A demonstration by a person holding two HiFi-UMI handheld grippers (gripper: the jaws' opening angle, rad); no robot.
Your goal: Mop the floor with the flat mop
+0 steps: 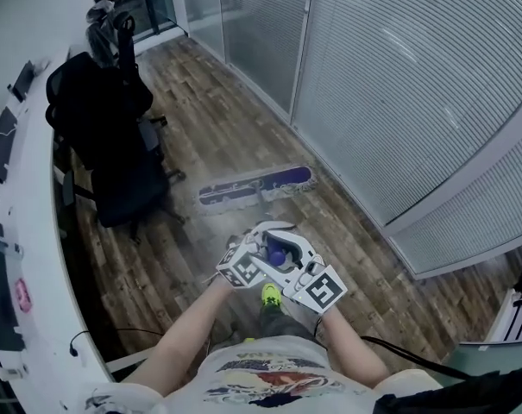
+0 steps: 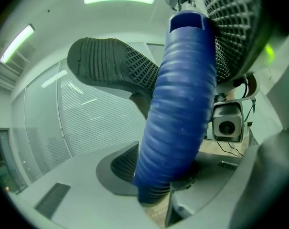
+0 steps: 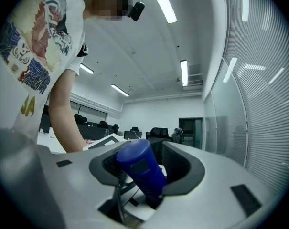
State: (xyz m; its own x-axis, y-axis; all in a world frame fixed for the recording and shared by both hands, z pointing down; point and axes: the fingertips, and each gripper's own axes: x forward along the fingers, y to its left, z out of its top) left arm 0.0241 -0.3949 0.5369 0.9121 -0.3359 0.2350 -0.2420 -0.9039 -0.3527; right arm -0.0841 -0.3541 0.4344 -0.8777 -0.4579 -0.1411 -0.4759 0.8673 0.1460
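In the head view I look steeply down on a brown wood-plank floor (image 1: 235, 128). The flat mop (image 1: 256, 185) lies with its long purple-and-white pad flat on the planks. A black office chair (image 1: 114, 145) is near on its left, and a glass partition (image 1: 302, 50) hung with slatted blinds (image 1: 416, 76) is near on its right. A white desk (image 1: 36, 257) curves along the left edge, its load cut off by the frame. The mop's shaft is foreshortened and I cannot trace it. Only the blue handle (image 1: 277, 254) end shows, where the left gripper (image 1: 265, 241) and right gripper (image 1: 288, 259) meet. A lime shoe (image 1: 271, 294) tip pokes out just below them.

In the left gripper view the handle (image 2: 182, 109), ribbed glossy blue plastic with a hollow top, fills the middle and blocks most of what is behind it. The left gripper (image 2: 161, 168) grasps it, both dark ridged pads lying against its sides. Above, the right gripper's black mesh-textured fingers (image 2: 111, 63) straddle the handle top, and its camera (image 2: 226, 125) peers past on the right.

In the right gripper view the right gripper (image 3: 146, 168) is slack. The handle (image 3: 137, 163) leans slantwise between the pads, with a gap at the right-hand pad. A bare arm (image 3: 63, 113) and printed shirt (image 3: 34, 37) fill the left. Ceiling lights (image 3: 185, 73) and dark chairs (image 3: 158, 132), too small to detail, lie beyond.
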